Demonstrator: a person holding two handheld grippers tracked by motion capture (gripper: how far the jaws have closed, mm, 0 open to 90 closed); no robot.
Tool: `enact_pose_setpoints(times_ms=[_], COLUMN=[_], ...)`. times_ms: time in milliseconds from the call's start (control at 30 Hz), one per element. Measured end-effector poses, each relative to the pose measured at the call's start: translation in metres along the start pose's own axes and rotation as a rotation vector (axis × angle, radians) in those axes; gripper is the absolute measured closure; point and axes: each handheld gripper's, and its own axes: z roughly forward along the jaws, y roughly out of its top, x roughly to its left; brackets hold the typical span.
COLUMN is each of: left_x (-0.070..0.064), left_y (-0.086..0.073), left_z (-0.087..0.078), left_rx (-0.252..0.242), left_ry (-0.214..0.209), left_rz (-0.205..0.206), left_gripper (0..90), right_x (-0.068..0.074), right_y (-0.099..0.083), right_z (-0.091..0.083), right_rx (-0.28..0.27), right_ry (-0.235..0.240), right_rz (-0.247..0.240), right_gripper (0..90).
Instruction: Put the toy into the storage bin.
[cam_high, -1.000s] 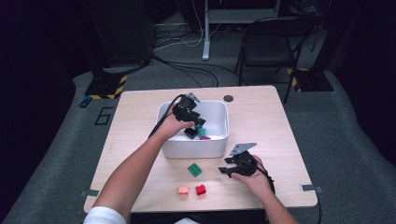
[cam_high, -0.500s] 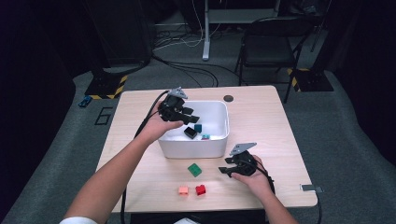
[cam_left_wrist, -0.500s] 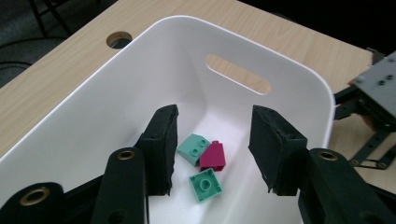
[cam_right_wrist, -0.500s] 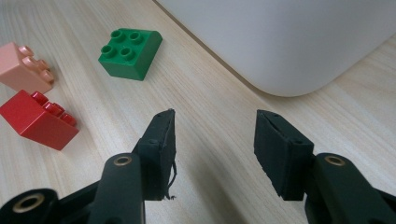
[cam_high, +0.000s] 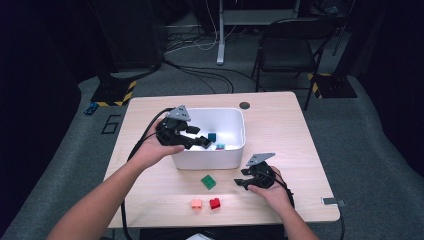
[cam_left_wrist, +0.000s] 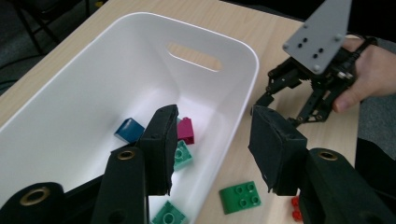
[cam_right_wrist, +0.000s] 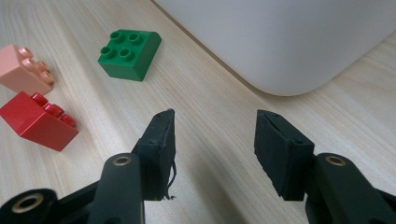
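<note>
High view: left gripper (cam_high: 198, 139) is pulling back over the bin's (cam_high: 235, 152) near-left rim, jaws apart and empty, so its block is sitting in the bin. Right gripper (cam_right_wrist: 212, 140) is idling released; green block (cam_right_wrist: 130, 54) is lying ahead-left of it, likely next.

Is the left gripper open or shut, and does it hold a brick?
Open and empty. The left gripper shows a wide gap between its jaws with nothing in it; the bin and its bricks lie beyond.
</note>
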Motion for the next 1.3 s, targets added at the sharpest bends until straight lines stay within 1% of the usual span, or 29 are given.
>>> enact_pose_setpoints(times_ms=[67,100,133,200,333,500,533,600,633,800,833,967,1100,1167,1300], left_x=[-0.004,-0.005,-0.007,-0.009,-0.014,-0.02,-0.022,-0.025,-0.026,-0.034,-0.035,-0.04,-0.045,-0.047,-0.052], left_y=[-0.004,-0.006,-0.01,-0.015,-0.027,-0.04,-0.042,-0.048,-0.051,-0.069,-0.073,-0.088,-0.1,-0.106,-0.117], left_z=[-0.002,-0.002,-0.002,-0.002,-0.001,-0.001,-0.001,0.0,0.001,0.005,0.007,0.013,0.019,0.023,0.03], left_rx=[-0.001,-0.005,-0.004,0.006,0.009,0.006,0.007,0.0,0.008,0.002,0.006,0.024,0.027,0.029,0.029], left_ry=[-0.009,-0.009,-0.015,-0.018,-0.023,-0.029,-0.023,-0.034,-0.038,-0.052,-0.061,-0.071,-0.092,-0.088,-0.095], left_rz=[0.01,0.008,0.005,0.009,0.001,0.0,0.003,-0.003,0.002,0.005,0.004,0.013,0.01,0.004,0.005], left_gripper=[51.5,51.4,51.4,51.3,51.1,51.0,51.1,51.0,51.1,51.1,51.2,52.0,52.3,52.5,52.5], right_x=[0.0,0.0,0.0,0.0,0.0,0.0,0.001,0.001,0.001,0.001,0.001,0.001,0.001,0.001,0.001], right_y=[0.0,0.0,0.0,0.0,0.0,0.0,0.0,0.0,0.0,0.0,0.0,-0.001,-0.001,-0.001,-0.001], right_z=[0.0,0.0,0.0,0.0,0.0,0.0,0.0,0.0,0.0,0.0,0.0,0.001,0.0,0.0,0.0], right_rx=[0.0,0.0,0.0,0.0,-0.001,-0.001,0.0,-0.001,-0.001,-0.002,-0.001,0.0,-0.002,-0.003,-0.003], right_ry=[0.0,0.0,0.0,0.0,0.002,0.001,0.002,0.002,0.002,0.002,0.002,0.001,0.0,-0.001,-0.002], right_rz=[0.001,0.002,0.002,0.001,0.0,0.003,0.005,0.004,0.004,0.004,0.007,0.006,0.008,0.007,0.009], right_gripper=[47.9,47.9,47.9,47.9,47.9,47.9,47.9,47.9,47.9,47.9,47.9,47.9,47.9,47.9,47.9])
